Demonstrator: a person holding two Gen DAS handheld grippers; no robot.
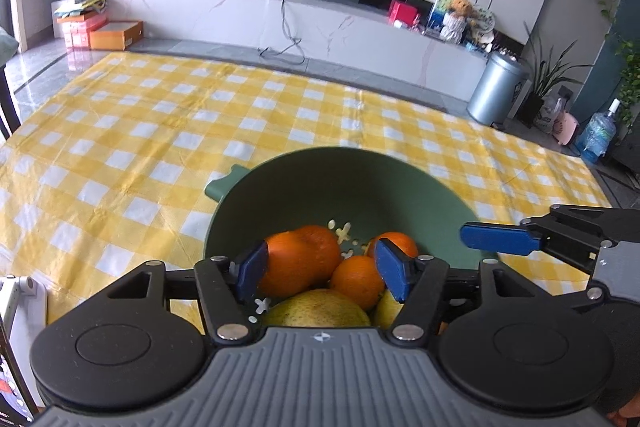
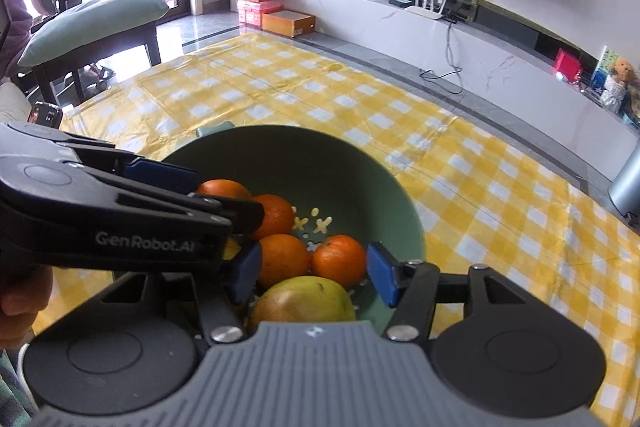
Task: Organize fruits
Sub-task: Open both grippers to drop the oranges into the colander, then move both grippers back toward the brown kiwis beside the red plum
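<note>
A green colander bowl (image 1: 340, 153) (image 2: 280, 135) stands on the yellow checked cloth. It holds several oranges (image 1: 300, 259) (image 2: 340, 259) and a yellow-green mango-like fruit (image 1: 320, 309) (image 2: 306, 297). My left gripper (image 1: 322, 273) hangs open over the bowl. Its left pad is right beside the largest orange, and its right pad stands clear of the fruit. My right gripper (image 2: 312, 273) is open over the near side of the bowl, with two oranges and the mango below the gap. Each view shows the other gripper: a blue finger (image 1: 496, 237) at the right, and fingers (image 2: 160, 169) reaching in from the left.
The checked cloth (image 1: 160, 115) (image 2: 500, 187) spreads wide around the bowl. Beyond it are a metal bin (image 1: 496, 87), orange boxes (image 1: 116, 35), a cushioned chair (image 2: 92, 23) and a long white TV bench (image 1: 320, 15). A hand (image 2: 20, 299) holds the left gripper.
</note>
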